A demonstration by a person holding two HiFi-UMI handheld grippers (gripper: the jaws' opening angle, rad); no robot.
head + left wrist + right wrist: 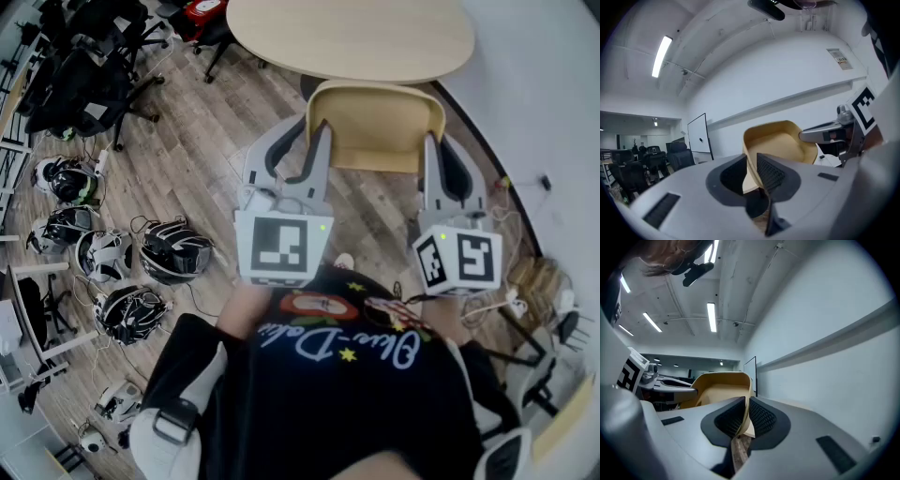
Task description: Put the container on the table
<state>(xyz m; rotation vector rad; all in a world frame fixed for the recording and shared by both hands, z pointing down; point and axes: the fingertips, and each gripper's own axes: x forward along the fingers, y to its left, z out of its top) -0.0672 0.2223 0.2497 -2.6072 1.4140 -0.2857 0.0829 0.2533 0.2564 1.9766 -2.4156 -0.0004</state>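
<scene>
L gripper [314, 131] is clamped on the left wall of the tan container [375, 127]; R gripper [442, 145] is clamped on its right wall. Container hangs betw. the two, over the wood floor [202, 141], near the round table [356, 37] but not on it. Helmets [173, 251] lie at left.

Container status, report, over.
Both shut: left gripper, right gripper, on container side walls. Container aloft, short of table. Nothing seen blocking.
</scene>
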